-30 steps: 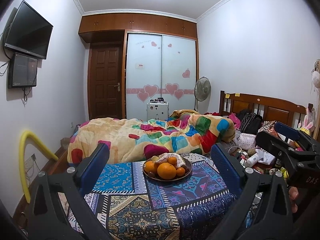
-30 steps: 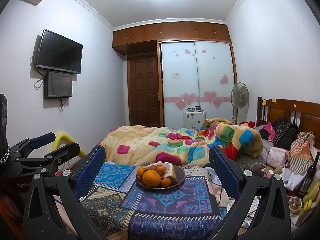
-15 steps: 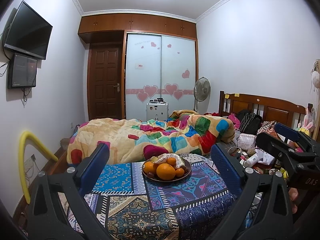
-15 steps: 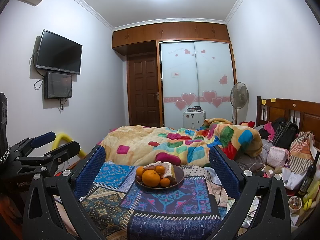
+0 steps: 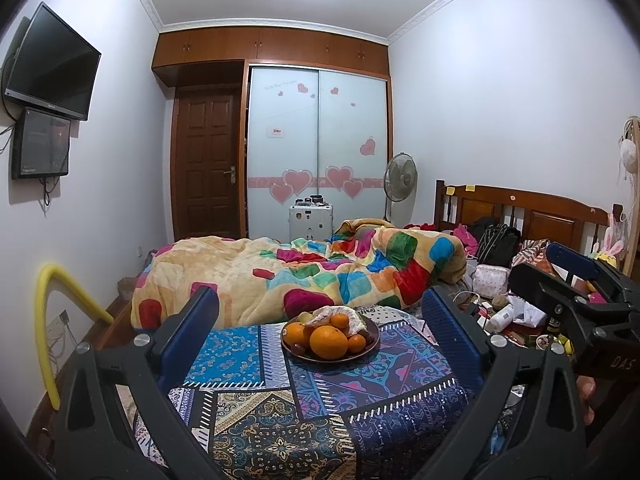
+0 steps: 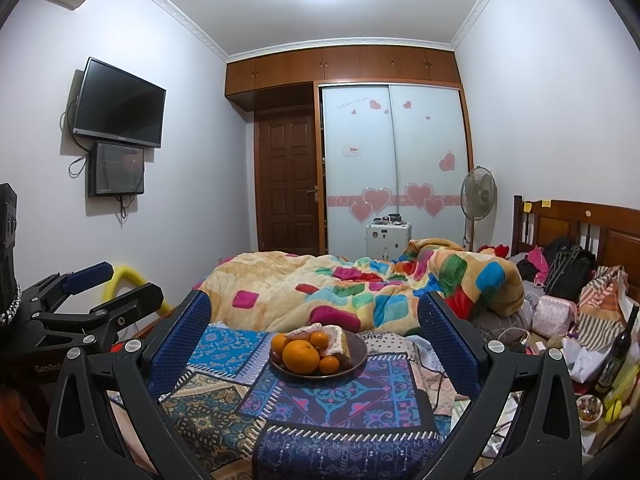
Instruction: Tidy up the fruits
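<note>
A dark plate [image 5: 370,347] [image 6: 360,354] heaped with fruit sits on the patterned cloth [image 5: 280,412] [image 6: 312,408]. A large orange [image 5: 329,342] [image 6: 301,356] lies at the front, smaller oranges [image 5: 341,321] beside and behind it, and a peeled pomelo piece [image 5: 352,316] [image 6: 334,338] at the back. My left gripper [image 5: 320,320] hangs open, well short of the plate, which shows between its blue pads. My right gripper [image 6: 314,320] is open too, equally far back. Each gripper also appears at the edge of the other's view, the right gripper [image 5: 560,276] and the left gripper [image 6: 104,288].
A rumpled colourful quilt [image 5: 304,272] covers the bed behind the cloth. Bags, bottles and clutter [image 6: 568,320] crowd the right side by the wooden headboard [image 5: 520,212]. A yellow foam tube [image 5: 48,320] arches at the left wall. A dark bottle [image 6: 618,348] stands at the right.
Both views have shifted only slightly; the plate sits a touch lower and nearer in each. Both grippers stay open and empty.
</note>
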A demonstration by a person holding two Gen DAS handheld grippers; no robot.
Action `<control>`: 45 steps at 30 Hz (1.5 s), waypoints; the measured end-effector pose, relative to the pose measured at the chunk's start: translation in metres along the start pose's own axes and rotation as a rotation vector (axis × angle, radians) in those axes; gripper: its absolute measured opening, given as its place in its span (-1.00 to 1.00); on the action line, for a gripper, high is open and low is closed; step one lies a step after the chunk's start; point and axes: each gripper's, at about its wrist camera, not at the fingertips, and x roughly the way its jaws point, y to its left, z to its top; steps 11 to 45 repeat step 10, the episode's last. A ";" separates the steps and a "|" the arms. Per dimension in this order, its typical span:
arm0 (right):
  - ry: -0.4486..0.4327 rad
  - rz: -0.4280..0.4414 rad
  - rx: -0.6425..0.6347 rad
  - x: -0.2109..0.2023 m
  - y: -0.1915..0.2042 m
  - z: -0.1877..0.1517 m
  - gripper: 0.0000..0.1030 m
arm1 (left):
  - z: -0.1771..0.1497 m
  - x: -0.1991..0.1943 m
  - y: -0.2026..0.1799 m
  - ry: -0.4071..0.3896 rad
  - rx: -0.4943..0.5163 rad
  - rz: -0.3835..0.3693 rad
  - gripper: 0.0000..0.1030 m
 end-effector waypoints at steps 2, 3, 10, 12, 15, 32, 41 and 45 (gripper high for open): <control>0.001 0.001 0.000 0.000 0.000 0.000 1.00 | 0.000 0.000 0.000 0.001 0.003 0.002 1.00; 0.001 0.001 -0.001 0.000 0.000 0.000 1.00 | 0.000 0.000 0.000 0.002 0.003 -0.001 1.00; 0.000 0.000 0.001 0.000 0.001 0.000 1.00 | 0.000 0.002 0.004 0.013 -0.014 -0.017 1.00; 0.000 0.000 0.001 0.000 0.001 0.000 1.00 | 0.000 0.002 0.004 0.013 -0.014 -0.017 1.00; 0.000 0.000 0.001 0.000 0.001 0.000 1.00 | 0.000 0.002 0.004 0.013 -0.014 -0.017 1.00; 0.000 0.000 0.001 0.000 0.001 0.000 1.00 | 0.000 0.002 0.004 0.013 -0.014 -0.017 1.00; 0.000 0.000 0.001 0.000 0.001 0.000 1.00 | 0.000 0.002 0.004 0.013 -0.014 -0.017 1.00; 0.000 0.000 0.001 0.000 0.001 0.000 1.00 | 0.000 0.002 0.004 0.013 -0.014 -0.017 1.00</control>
